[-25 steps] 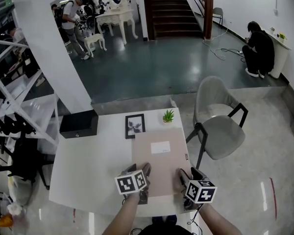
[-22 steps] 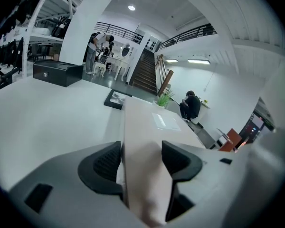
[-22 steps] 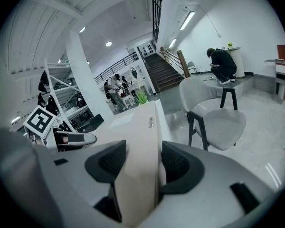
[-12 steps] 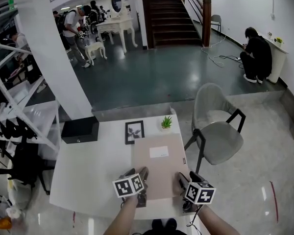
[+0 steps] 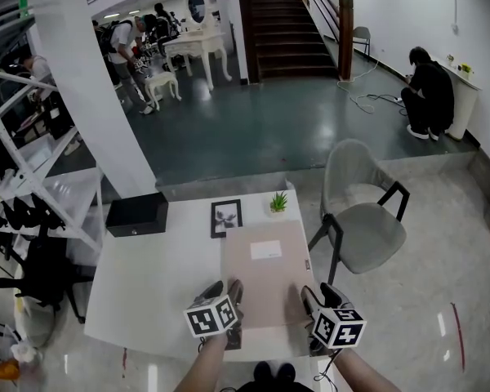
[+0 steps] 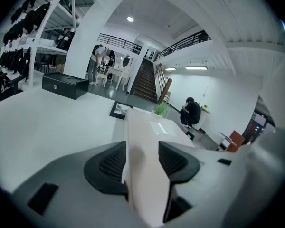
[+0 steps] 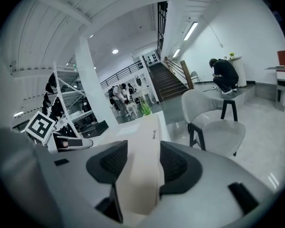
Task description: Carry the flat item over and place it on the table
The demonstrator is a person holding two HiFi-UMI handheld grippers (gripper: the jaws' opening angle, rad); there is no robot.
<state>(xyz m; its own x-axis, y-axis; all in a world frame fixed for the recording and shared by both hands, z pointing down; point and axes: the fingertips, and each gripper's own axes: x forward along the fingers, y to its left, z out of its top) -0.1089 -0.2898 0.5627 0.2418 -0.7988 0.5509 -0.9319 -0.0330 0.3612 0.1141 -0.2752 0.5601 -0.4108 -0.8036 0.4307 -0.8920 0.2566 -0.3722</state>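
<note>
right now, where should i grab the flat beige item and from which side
Take the flat beige item by its near short edge, coming from the person's side, one grip per corner: it lies on the table, broad but thin. The left hand-held gripper and right hand-held gripper are closing there, edge between jaws.

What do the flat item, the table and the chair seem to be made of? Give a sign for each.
The flat item: likely cardboard, matt beige, thick square edge. The table: smooth white top, perhaps laminate, faintly glossy. The chair: grey shell, plastic or fabric, unclear; thin black frame, probably metal.
</note>
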